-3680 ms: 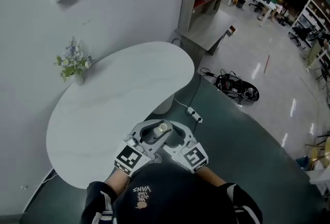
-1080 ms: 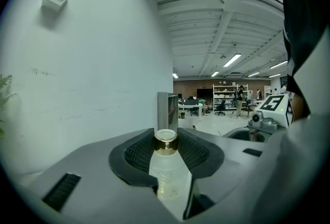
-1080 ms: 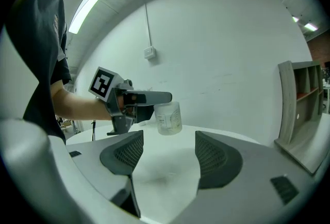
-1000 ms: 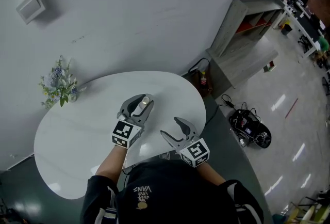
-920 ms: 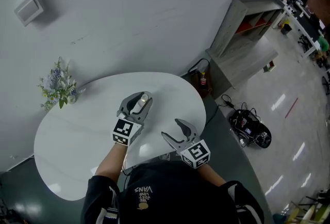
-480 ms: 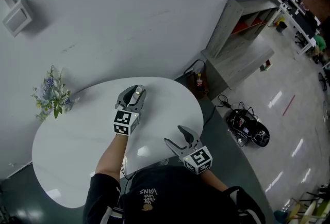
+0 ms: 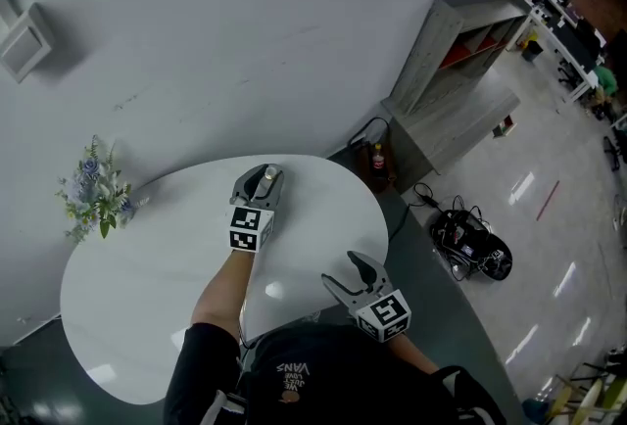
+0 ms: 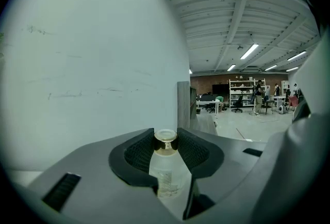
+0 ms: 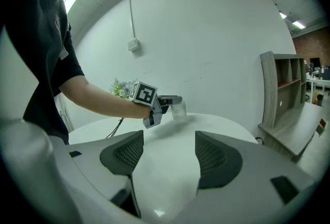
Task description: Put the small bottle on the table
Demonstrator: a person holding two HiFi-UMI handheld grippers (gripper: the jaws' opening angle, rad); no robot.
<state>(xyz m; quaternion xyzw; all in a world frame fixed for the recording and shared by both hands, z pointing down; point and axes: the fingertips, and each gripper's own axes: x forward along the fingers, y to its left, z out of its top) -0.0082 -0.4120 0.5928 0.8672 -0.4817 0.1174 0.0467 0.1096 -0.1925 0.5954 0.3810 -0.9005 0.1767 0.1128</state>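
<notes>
Over at the far side of the white table (image 7: 147,257), close to the wall, the left gripper (image 7: 259,180) has both jaws pinched on the small bottle (image 8: 166,169). It's a clear plastic one with a gold cap, and the pads press in on either side just under that cap. From the right gripper view the bottle hangs upright and low over the tabletop with a soft shadow under it. Honestly I can't tell for sure whether the base is touching the surface, but it looks like it's just above. The right gripper (image 7: 345,274) is doing nothing: jaws spread wide, only bare tabletop showing between them, parked at the near edge by the person's body and well apart from the left one. So I'd say the carrying part is pretty much done, since the bottle is over the table where it needs to go. What's left is the last bit: get the base flat on the top, open the jaws, and pull away without knocking it. The flowers (image 7: 93,198) sit way off at the left end, so there's plenty of room.
</notes>
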